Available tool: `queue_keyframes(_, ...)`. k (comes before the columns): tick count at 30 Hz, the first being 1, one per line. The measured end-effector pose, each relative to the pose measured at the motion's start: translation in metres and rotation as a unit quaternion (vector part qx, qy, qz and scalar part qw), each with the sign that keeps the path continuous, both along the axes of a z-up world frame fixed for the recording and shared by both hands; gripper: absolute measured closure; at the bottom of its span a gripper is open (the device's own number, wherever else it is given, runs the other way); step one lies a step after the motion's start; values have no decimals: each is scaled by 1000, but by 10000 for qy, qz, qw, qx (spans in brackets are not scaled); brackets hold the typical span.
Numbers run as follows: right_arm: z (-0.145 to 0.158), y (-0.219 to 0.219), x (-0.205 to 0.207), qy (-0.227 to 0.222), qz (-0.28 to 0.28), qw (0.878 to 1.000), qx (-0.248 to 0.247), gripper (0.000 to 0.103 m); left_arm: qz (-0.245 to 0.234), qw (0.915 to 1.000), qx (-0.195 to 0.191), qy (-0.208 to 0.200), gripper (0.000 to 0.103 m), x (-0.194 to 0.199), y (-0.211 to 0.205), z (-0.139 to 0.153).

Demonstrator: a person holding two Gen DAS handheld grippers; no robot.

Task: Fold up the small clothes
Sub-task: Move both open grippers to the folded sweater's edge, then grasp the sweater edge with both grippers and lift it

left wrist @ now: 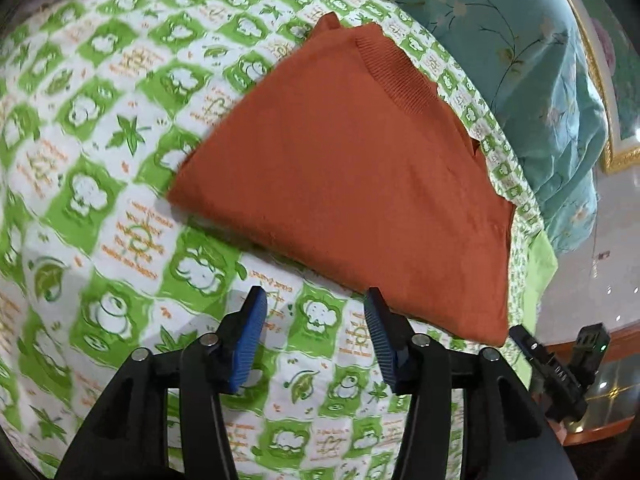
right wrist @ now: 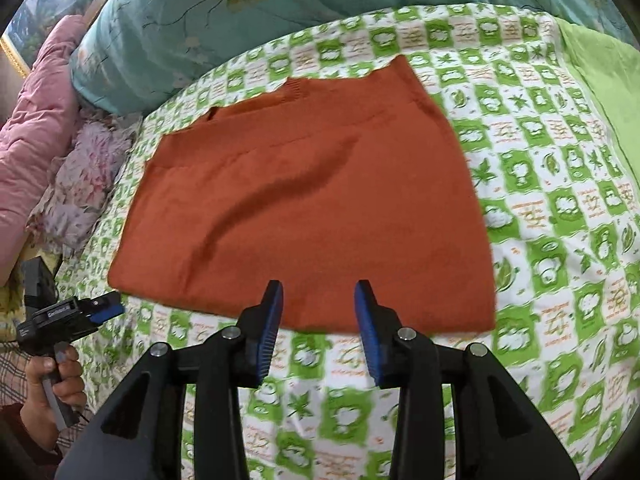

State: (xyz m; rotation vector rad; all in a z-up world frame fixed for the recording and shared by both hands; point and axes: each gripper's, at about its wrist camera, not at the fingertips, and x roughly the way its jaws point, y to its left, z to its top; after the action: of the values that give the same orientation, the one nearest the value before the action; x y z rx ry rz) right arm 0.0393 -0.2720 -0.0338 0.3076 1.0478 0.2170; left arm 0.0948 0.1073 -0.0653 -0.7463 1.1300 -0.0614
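Note:
A rust-orange knit garment (left wrist: 352, 168) lies folded flat on the green-and-white patterned bedsheet (left wrist: 120, 184); it also shows in the right wrist view (right wrist: 304, 208), with its ribbed collar at the far edge. My left gripper (left wrist: 316, 300) is open and empty, just short of the garment's near edge. My right gripper (right wrist: 318, 294) is open and empty, with its fingertips over the garment's near edge. The right gripper also shows at the lower right of the left wrist view (left wrist: 560, 360). The left gripper (right wrist: 80, 312) shows at the lower left of the right wrist view, held by a hand.
A teal floral quilt (right wrist: 208, 24) lies along the far side of the bed. A pink padded blanket (right wrist: 36, 112) and a floral cloth (right wrist: 84, 184) sit at the left. A bright green sheet edge (right wrist: 600, 92) shows at the right. A pale floor (left wrist: 592, 280) lies beyond the bed's edge.

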Motion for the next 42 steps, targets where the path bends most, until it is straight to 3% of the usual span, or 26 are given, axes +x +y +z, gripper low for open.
queue_keyframes(7, -5, 13, -7, 88, 142, 9998, 69, 60, 403, 9979, -504, 67, 44, 5, 12, -14)
queue_keyframes(12, -8, 17, -7, 126, 191, 9997, 71, 60, 709, 9954, -641, 4, 44, 16, 20, -22)
queue_keyframes(19, -10, 18, -3, 166, 218, 9996, 96, 60, 1121, 9913, -683, -134, 44, 38, 35, -27)
queue_keyframes(24, -14, 14, 3, 213, 240, 9994, 158, 60, 1190, 9917, -437, -225, 46, 52, 35, -24)
queue_keyframes(26, -14, 12, 6, 217, 229, 9993, 189, 60, 1188, 9920, -323, -276, 55, 58, 32, -21)
queue_keyframes(29, -15, 8, 13, 235, 203, 9991, 302, 60, 1019, 9940, -60, -393, 79, 65, 25, -13)
queue_keyframes(32, -13, 4, 18, 219, 169, 9988, 403, 60, 839, 9944, 179, -617, 88, 67, 19, 2)
queue_keyframes(37, -9, -7, 36, 167, 101, 9977, 653, 60, 251, 9902, 619, -1229, 91, 73, -13, 45)
queue_keyframes(42, -7, -20, 56, 180, 26, 9950, 984, 60, -648, 9779, 862, -1792, 91, 86, -72, 83)
